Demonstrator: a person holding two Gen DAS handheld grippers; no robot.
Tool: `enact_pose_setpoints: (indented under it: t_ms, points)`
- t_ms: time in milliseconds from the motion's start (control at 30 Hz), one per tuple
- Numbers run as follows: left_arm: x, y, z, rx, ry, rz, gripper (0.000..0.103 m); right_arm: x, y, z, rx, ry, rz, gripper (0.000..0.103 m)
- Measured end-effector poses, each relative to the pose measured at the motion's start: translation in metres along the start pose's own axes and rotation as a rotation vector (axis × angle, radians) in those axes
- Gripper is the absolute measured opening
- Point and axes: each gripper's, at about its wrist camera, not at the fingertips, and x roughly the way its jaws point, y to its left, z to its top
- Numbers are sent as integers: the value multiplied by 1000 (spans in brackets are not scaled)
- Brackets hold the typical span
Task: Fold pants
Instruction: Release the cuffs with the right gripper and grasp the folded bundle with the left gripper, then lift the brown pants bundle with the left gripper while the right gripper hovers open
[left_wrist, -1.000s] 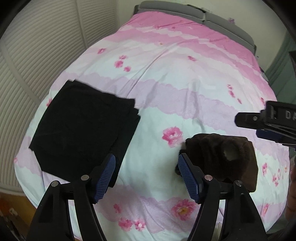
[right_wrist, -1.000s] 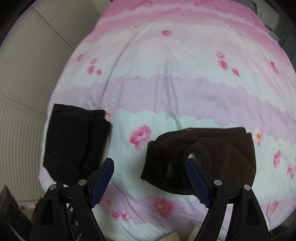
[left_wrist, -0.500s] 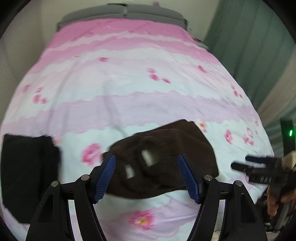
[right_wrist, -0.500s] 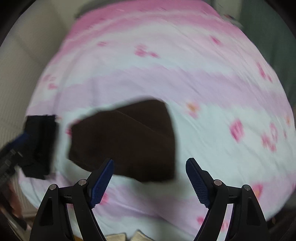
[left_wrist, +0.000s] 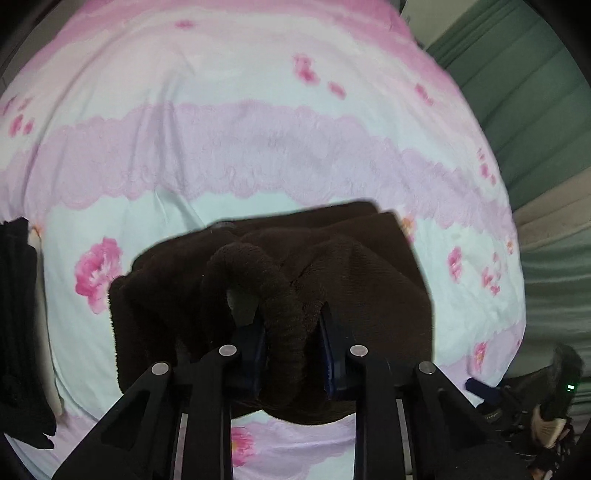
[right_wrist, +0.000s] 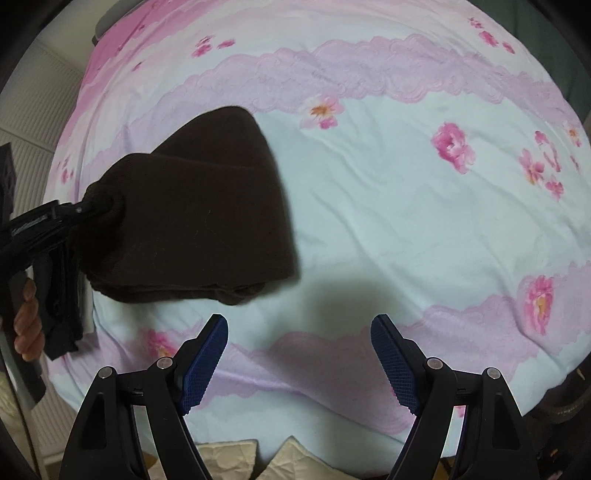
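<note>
Dark brown fleece pants (left_wrist: 351, 266) lie bunched on the pink floral bed cover (left_wrist: 258, 147). My left gripper (left_wrist: 291, 332) is shut on the thick rolled waistband of the pants. In the right wrist view the brown pants (right_wrist: 199, 206) hang partly lifted from the left gripper (right_wrist: 92, 206) at their left end. My right gripper (right_wrist: 299, 354) is open and empty, just in front of the pants' near edge, over the bed cover (right_wrist: 406, 221).
Folded black pants (left_wrist: 18, 314) lie at the bed's left edge and also show in the right wrist view (right_wrist: 62, 314). A green curtain (left_wrist: 535, 110) hangs to the right. Crumpled beige material (right_wrist: 229, 458) lies below the bed's front edge.
My left gripper moved in and shut on the brown pants' waistband, lifting that end. My right gripper swung right, staying open.
</note>
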Motion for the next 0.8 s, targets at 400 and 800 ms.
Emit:
enact_pose_setpoints:
  t_ms: [400, 800]
  points:
    - [-31, 52, -39, -37, -94, 13, 28, 14, 34, 3, -138, 7, 1, 81]
    - [-5, 78, -60, -91, -52, 47, 65, 39, 43, -1, -194, 60, -18, 81]
